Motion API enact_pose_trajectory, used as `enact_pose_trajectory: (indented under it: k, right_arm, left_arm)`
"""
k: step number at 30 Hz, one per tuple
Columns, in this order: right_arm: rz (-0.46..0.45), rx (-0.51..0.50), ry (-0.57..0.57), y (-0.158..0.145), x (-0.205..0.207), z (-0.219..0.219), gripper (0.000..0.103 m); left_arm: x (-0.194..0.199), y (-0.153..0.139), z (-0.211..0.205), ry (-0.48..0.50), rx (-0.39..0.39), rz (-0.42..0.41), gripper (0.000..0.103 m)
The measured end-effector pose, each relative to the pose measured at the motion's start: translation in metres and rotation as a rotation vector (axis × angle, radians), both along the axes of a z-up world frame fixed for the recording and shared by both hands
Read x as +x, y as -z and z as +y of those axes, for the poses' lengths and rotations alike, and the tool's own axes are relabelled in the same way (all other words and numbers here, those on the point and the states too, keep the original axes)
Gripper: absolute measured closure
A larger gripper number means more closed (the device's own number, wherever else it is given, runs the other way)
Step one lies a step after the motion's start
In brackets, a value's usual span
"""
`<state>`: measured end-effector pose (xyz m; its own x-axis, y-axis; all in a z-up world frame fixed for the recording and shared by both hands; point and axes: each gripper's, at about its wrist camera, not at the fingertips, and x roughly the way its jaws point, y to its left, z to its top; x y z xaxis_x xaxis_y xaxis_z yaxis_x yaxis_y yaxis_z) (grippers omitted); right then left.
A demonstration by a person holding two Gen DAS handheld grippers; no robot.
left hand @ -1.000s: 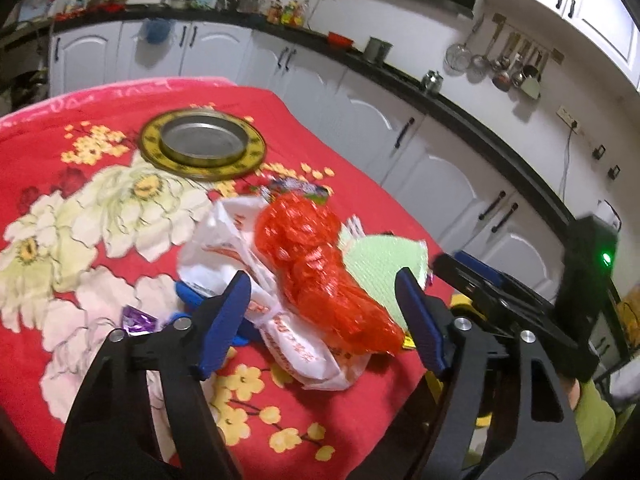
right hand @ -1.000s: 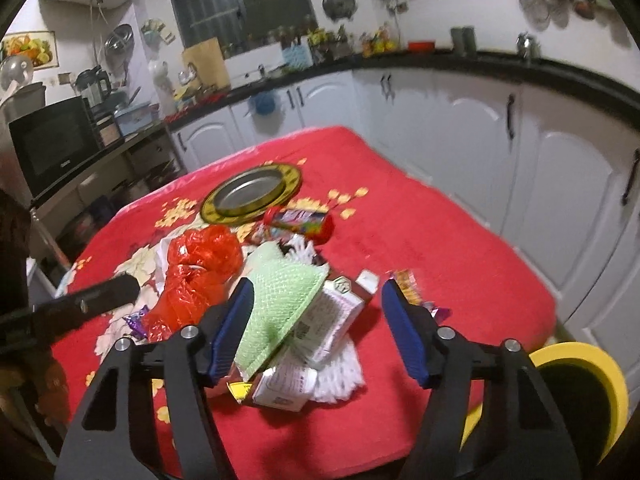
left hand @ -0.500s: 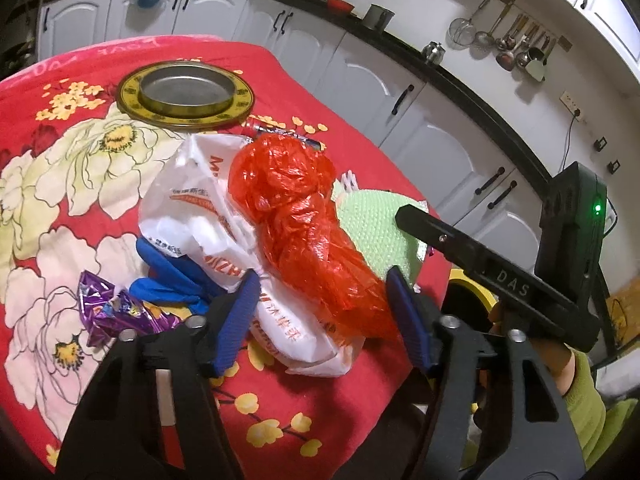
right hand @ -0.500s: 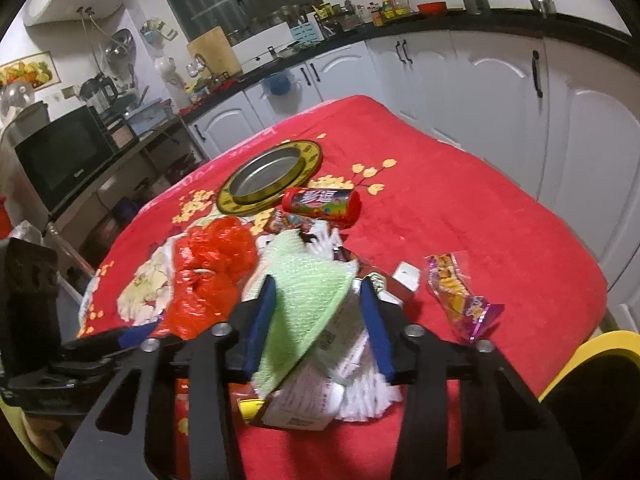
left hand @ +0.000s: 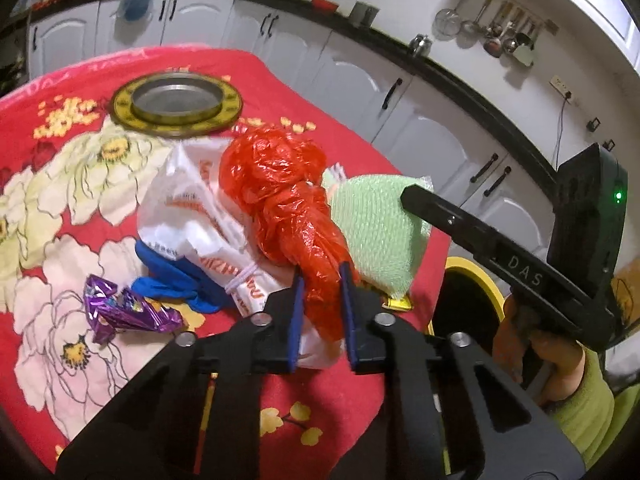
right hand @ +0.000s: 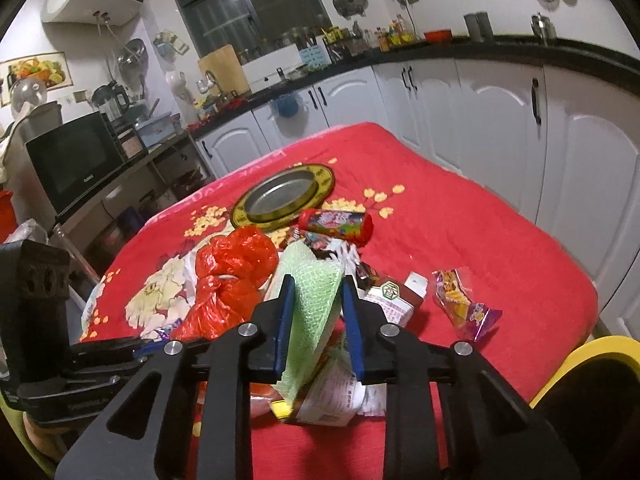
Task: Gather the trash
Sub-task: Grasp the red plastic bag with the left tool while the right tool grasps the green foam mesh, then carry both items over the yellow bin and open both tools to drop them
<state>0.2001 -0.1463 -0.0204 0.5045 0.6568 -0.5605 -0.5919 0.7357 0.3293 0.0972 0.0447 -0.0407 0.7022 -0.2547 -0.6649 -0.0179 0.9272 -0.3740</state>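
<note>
Both jaws, wide apart a second earlier, were closing: left gripper (left hand: pixel 320 276) on the crumpled red plastic bag (left hand: pixel 280 196), right gripper (right hand: pixel 314 286) on the green foam mesh sleeve (right hand: pixel 314 300); yellow-rimmed bin (right hand: pixel 592 352) at four o'clock awaited.

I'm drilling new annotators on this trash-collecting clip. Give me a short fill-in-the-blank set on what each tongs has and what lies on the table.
1. The left tongs are closing on the ____ plastic bag.
2. The right tongs are closing on the ____ foam net.
3. The crumpled wrapper left of the blue item is ____.
4. The rim of the bin beside the table is ____.

Missing words: red; green; purple; yellow
</note>
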Motion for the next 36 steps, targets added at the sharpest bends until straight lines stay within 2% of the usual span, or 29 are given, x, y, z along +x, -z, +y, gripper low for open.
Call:
enact_pose_trajectory:
  k: [16, 27, 36]
  right_arm:
    - [-0.152, 0.061, 0.075, -0.044, -0.033, -0.024, 0.083]
    - [-0.217, 0.097, 0.186, -0.067, -0.048, -0.084, 0.083]
    - [-0.198, 0.093, 0.297, -0.063, -0.055, -0.137, 0.083]
  left_arm:
    - [-0.027, -0.059, 0.017, -0.049, 0.028, -0.193, 0.097]
    - [-0.027, -0.068, -0.016, 0.036, 0.05, -0.227, 0.097]
    - [-0.022, -0.067, -0.061, 0.143, 0.081, -0.232, 0.097]
